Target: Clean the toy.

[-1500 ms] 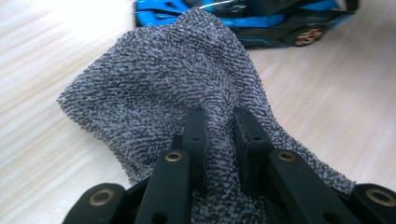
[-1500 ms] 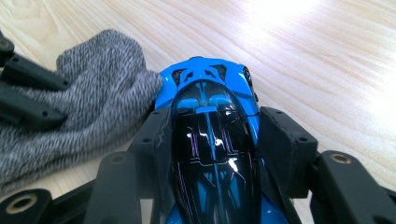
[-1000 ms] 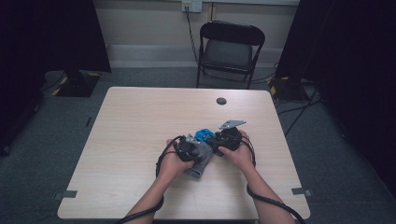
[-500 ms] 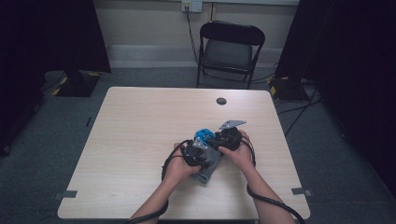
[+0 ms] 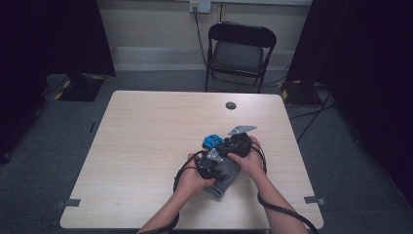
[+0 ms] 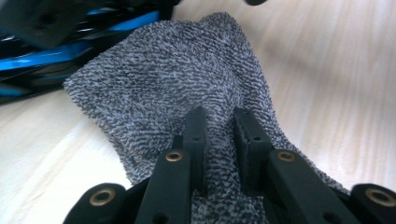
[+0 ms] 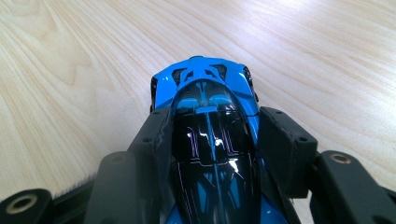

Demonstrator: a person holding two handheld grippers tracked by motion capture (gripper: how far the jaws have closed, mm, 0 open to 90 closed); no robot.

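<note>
Item 1, nearest the bench's front edge: left tongs [image 6: 219,126], carried in the person's left hand [image 5: 192,179]. Jaws drawn narrow and pinched on a fold of grey terry cloth [image 6: 173,79], which bunches up between them. In the high view the cloth [image 5: 223,181] lies flat on the bench under and between both hands, its lower corner showing just in front of them.

Item 2, just beyond and to the right: right tongs [image 7: 212,135], carried in the right hand [image 5: 253,161]. Jaws at half width, one on each flank of a blue and black toy car [image 7: 210,140], gripping its body. The car's nose points away from the camera over bare wood. In the high view the toy car [image 5: 213,142] sits on the bench just beyond the hands, right of centre, touching or nearly touching the far edge of the cloth; the left gripper view shows its blue body at the cloth's upper left edge. A grey three-cornered plate [image 5: 241,129] tops the right tongs.

Item 3, ground: light wood-grain bench [image 5: 146,146], black cables trailing from both hands toward the front edge.

Item 4, far side of bench: small dark round disc [image 5: 231,105] near the back edge, well apart from the hands.

Item 5, beyond the bench: black folding chair [image 5: 238,53] on grey carpet, against the wall.
</note>
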